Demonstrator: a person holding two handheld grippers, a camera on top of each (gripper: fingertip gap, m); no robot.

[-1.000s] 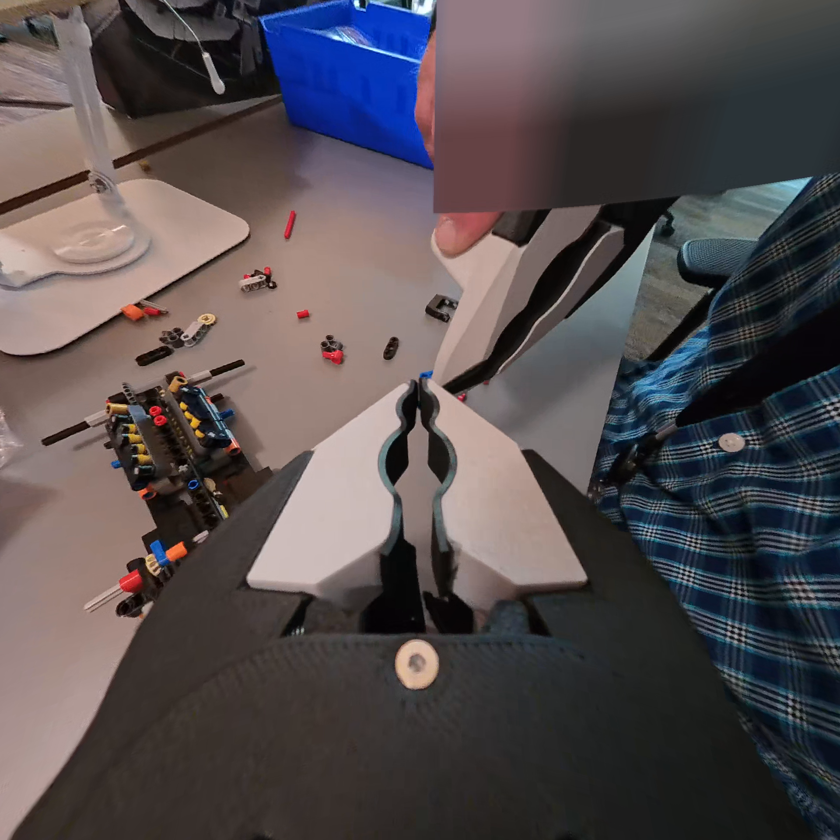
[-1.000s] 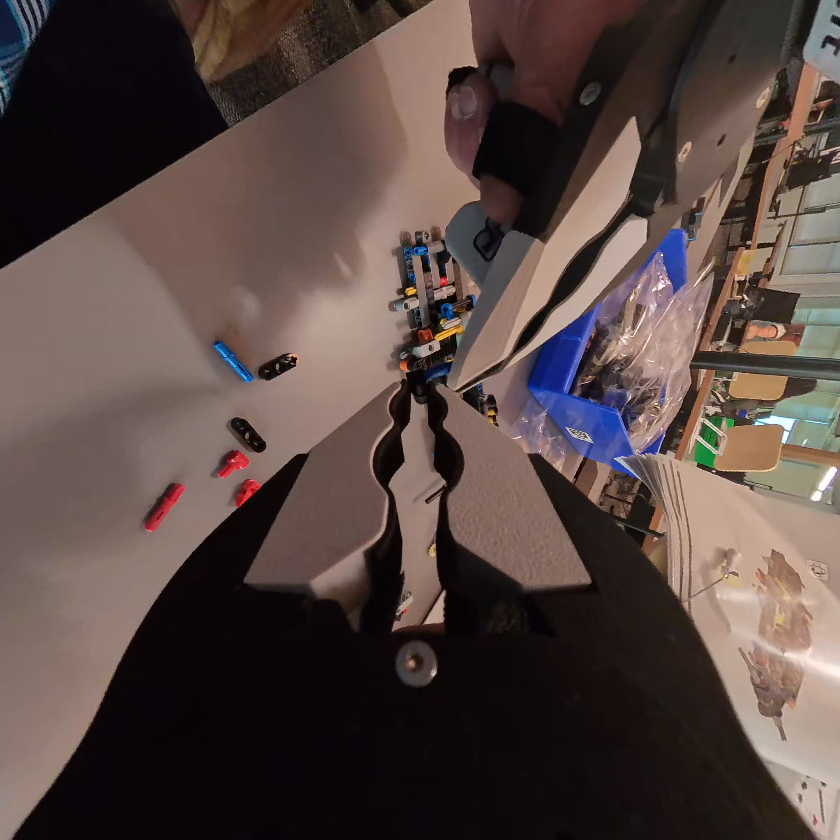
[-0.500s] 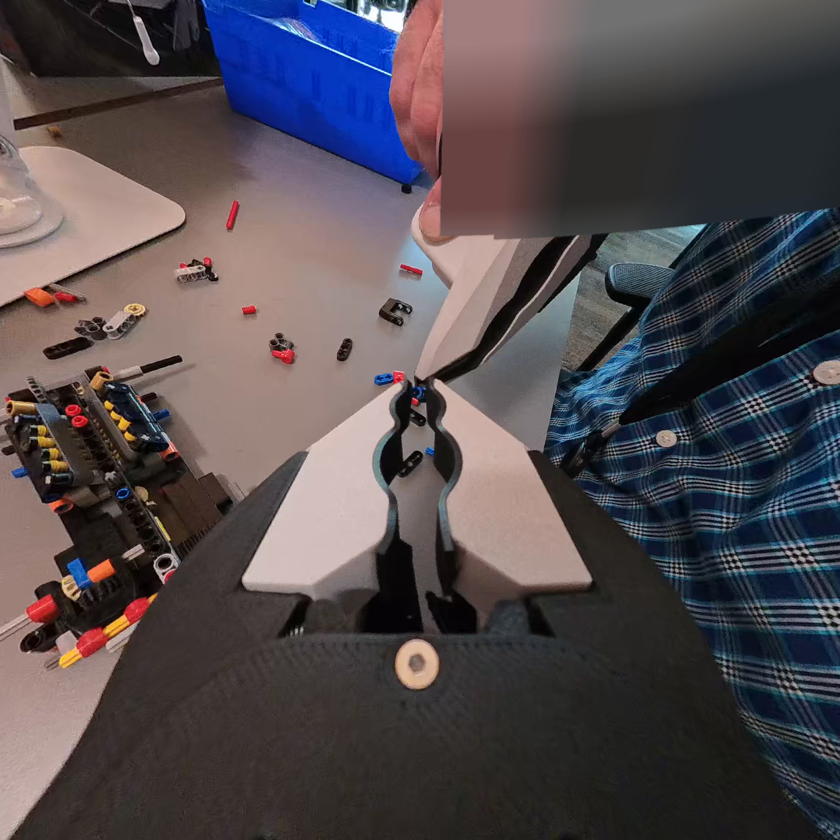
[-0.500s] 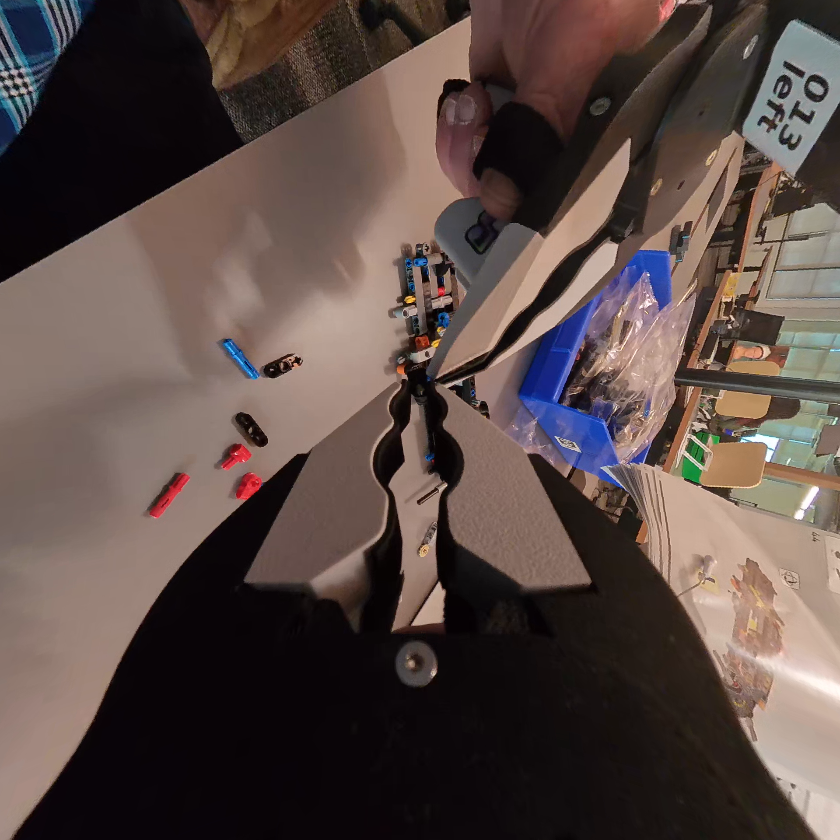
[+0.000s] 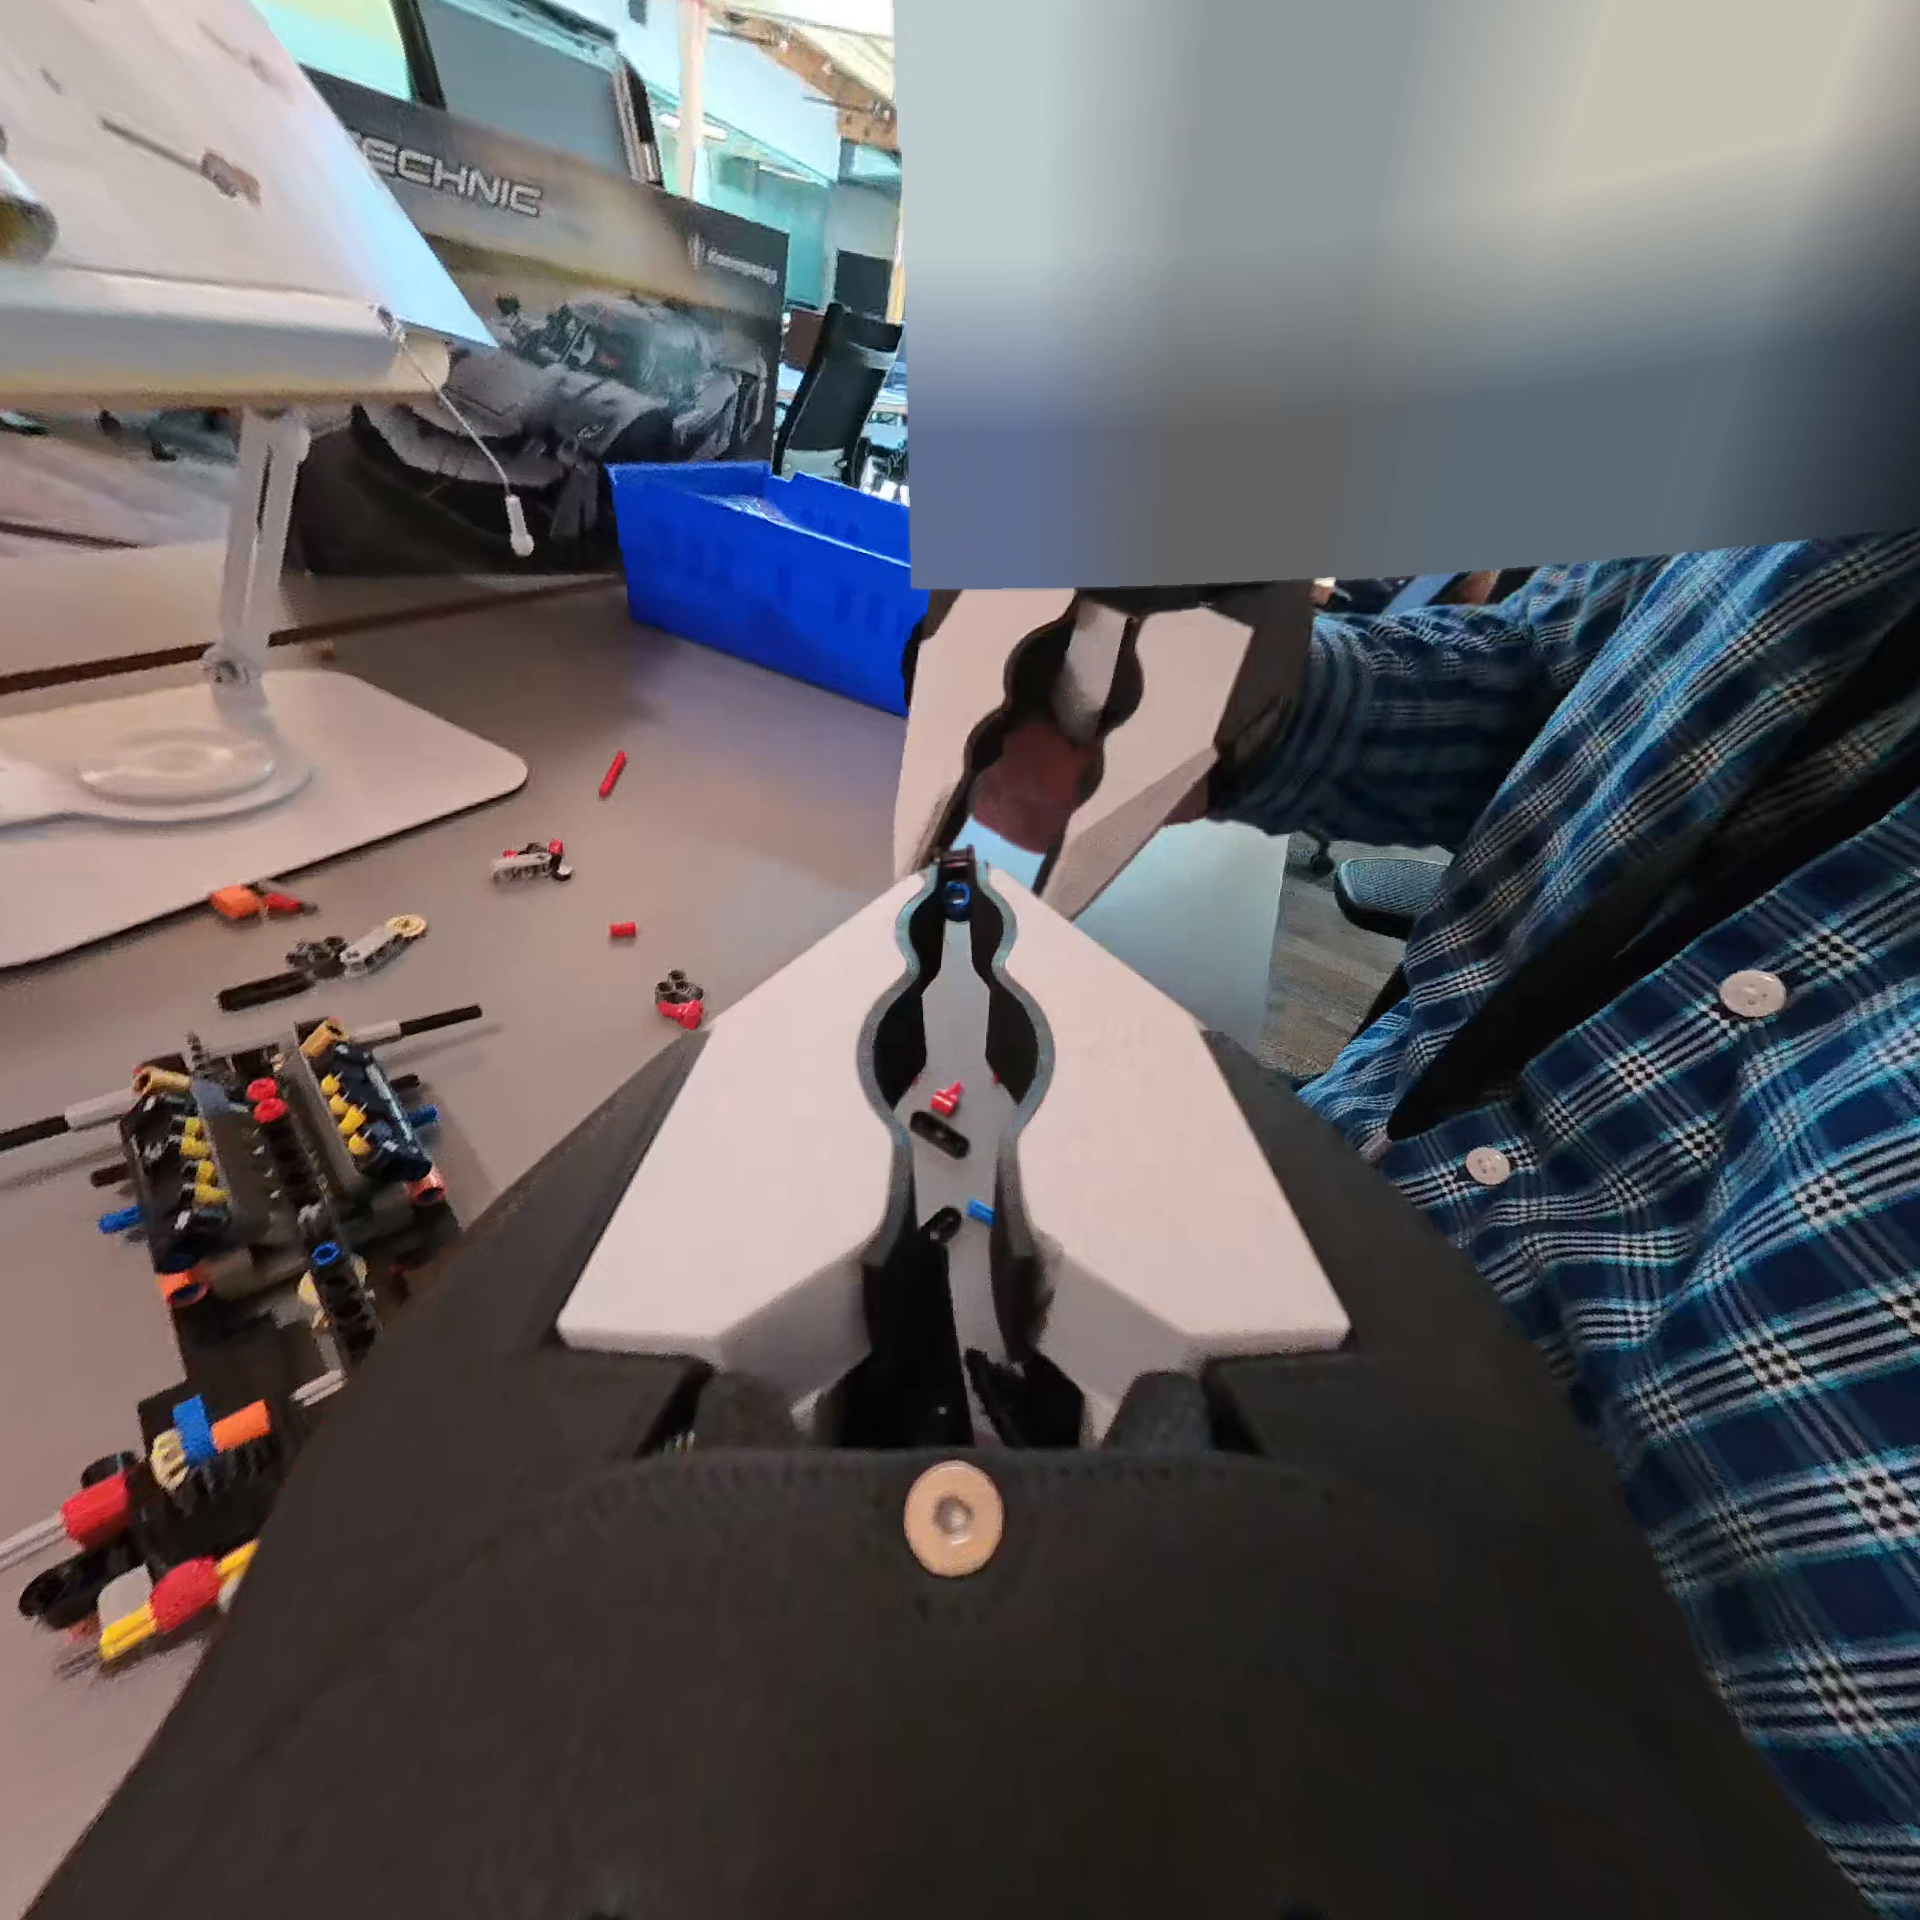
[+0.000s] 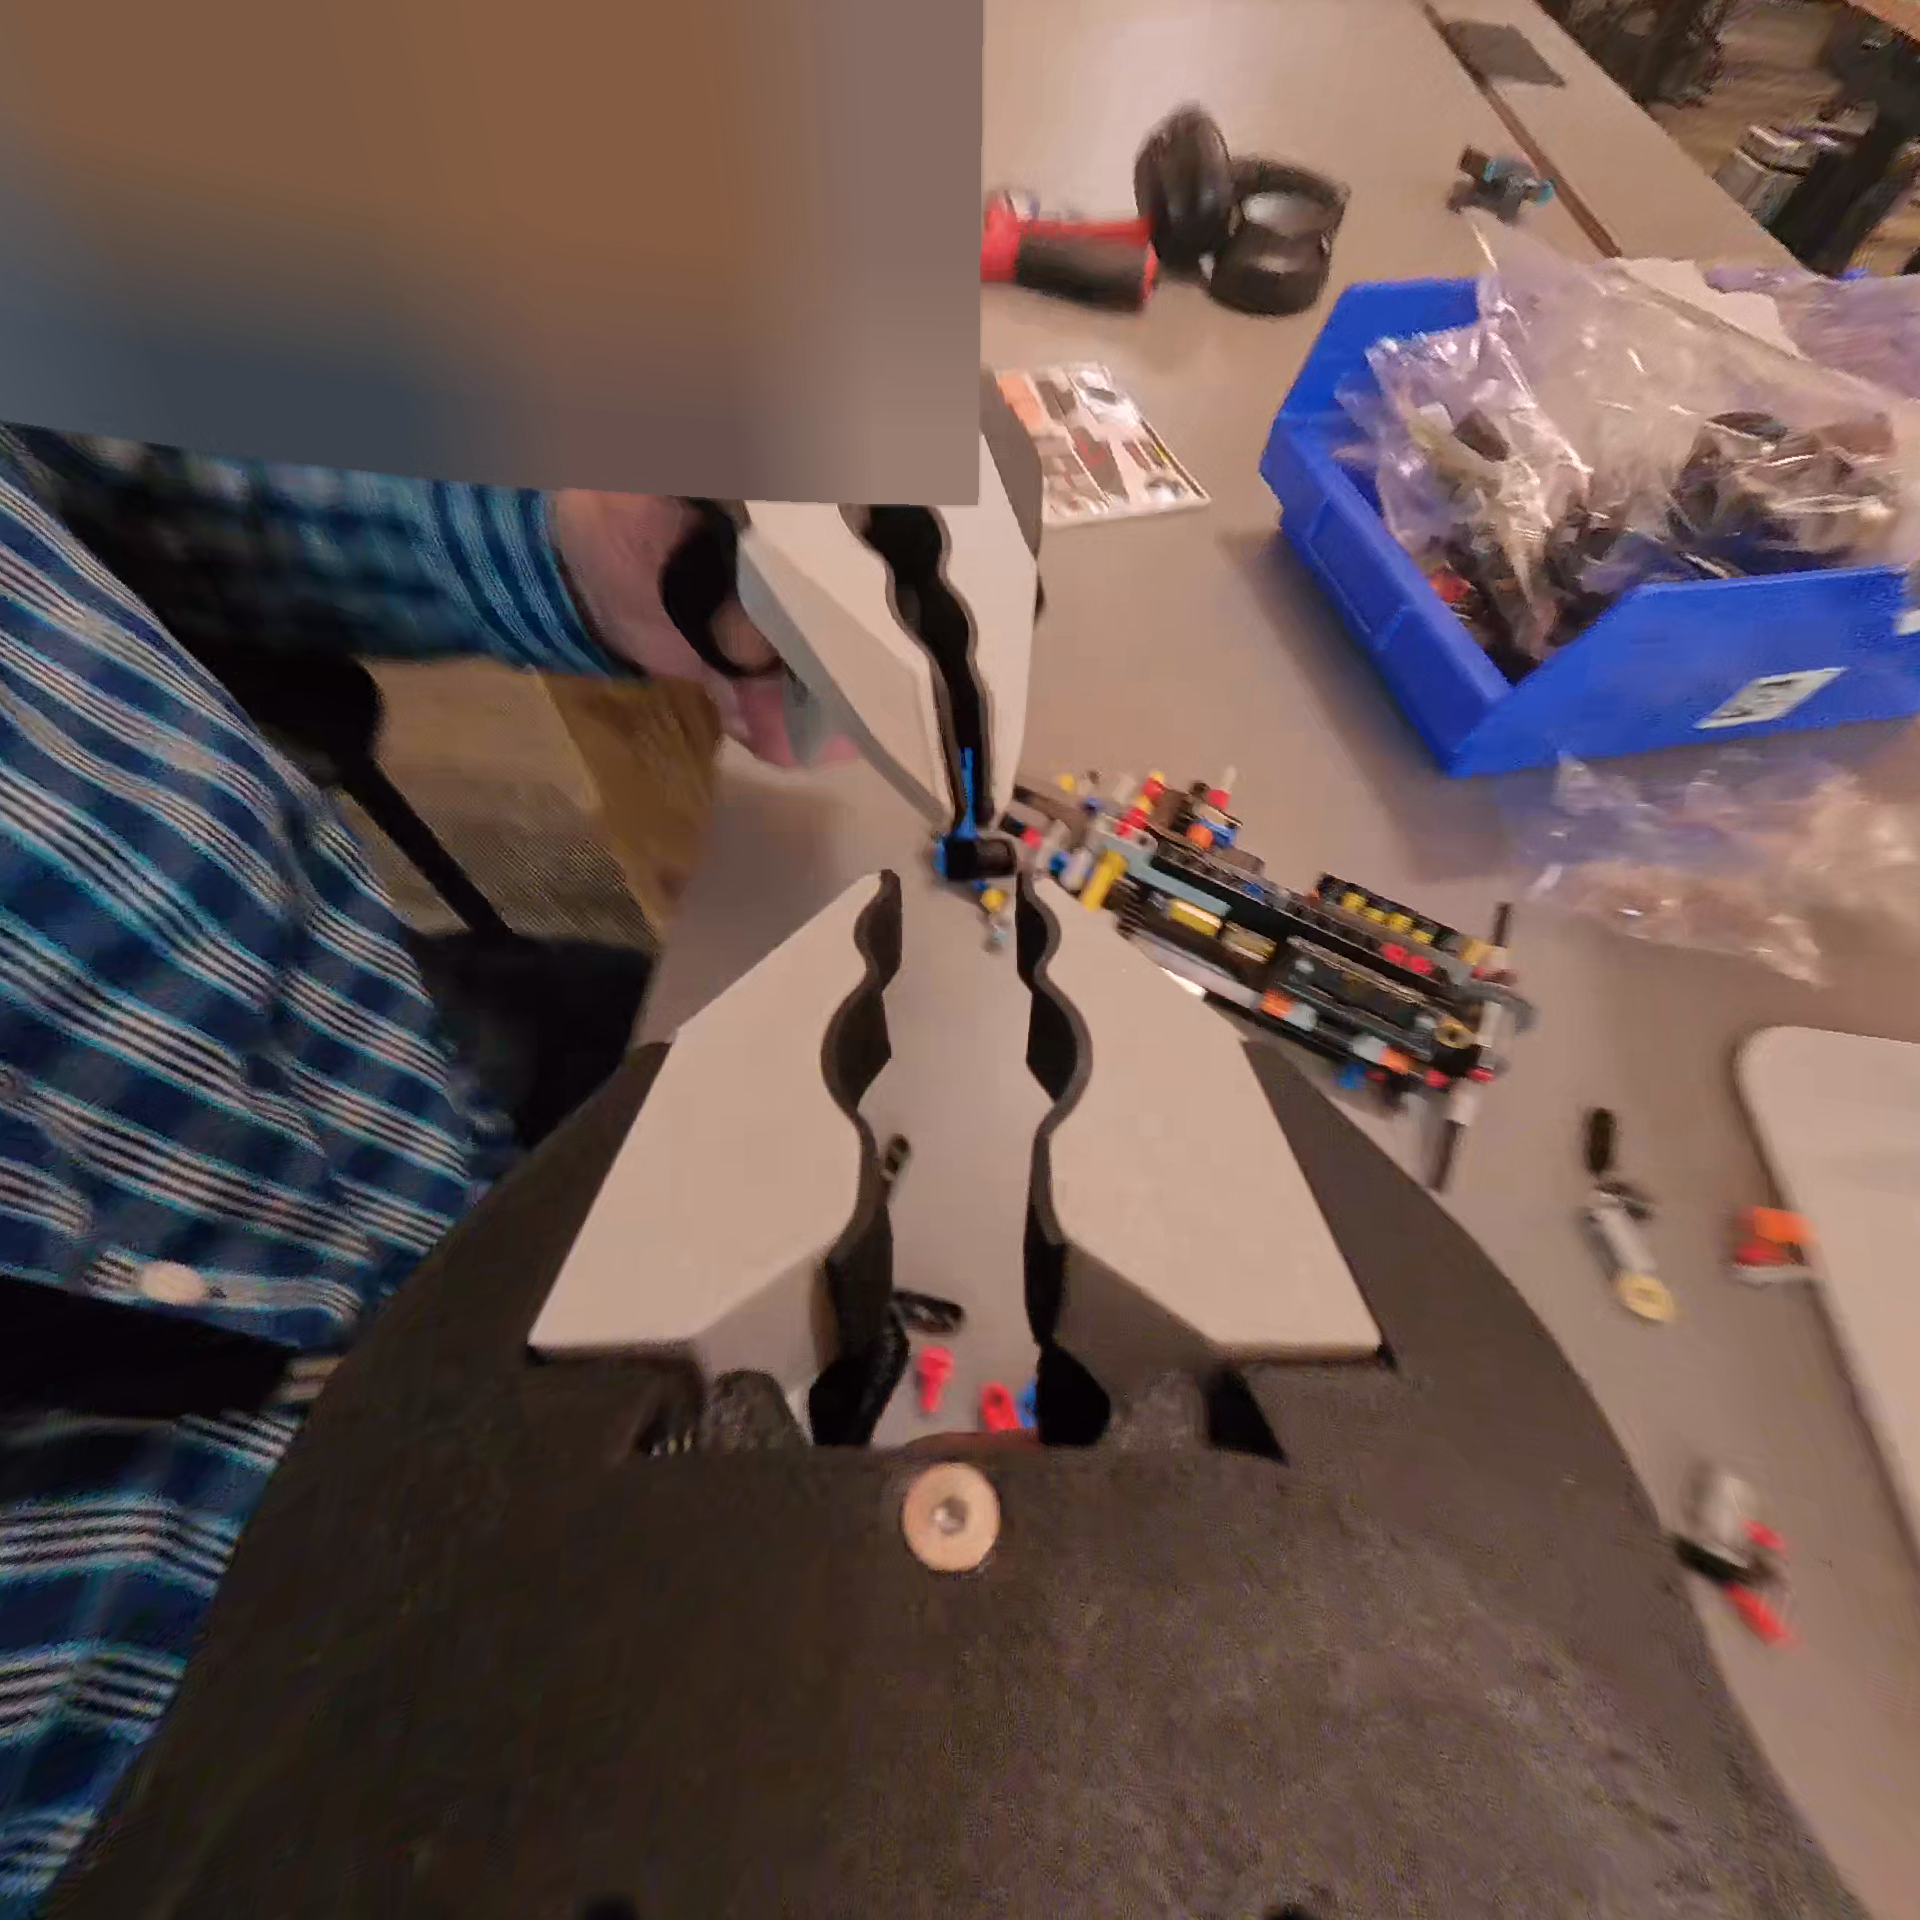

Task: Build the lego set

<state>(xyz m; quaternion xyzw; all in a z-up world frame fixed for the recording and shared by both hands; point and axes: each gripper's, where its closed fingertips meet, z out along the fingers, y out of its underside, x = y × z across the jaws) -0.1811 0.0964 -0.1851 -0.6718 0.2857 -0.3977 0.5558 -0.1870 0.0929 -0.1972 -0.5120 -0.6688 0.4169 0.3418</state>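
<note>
Left gripper (image 5: 954, 896) pinched tight on a small blue-and-black piece (image 6: 971, 854), held in the air above the table edge. Right gripper (image 6: 954, 902) parted wide, holding nothing, tips just beside that piece. Partly built lego model (image 6: 1288, 956) lies on the grey table (image 6: 1195, 665), near the blue bin (image 6: 1621, 665).

Partly built lego assembly (image 6: 1288, 935) lies flat on desk (image 6: 1195, 665): long black frame studded with yellow, red, blue and orange pins (axles protruding at the ends). Small black-and-blue piece (image 6: 971, 854) sits off its 9 o'clock end. Loose red and black pieces (image 5: 675, 1003) lie scattered nearby.
</note>
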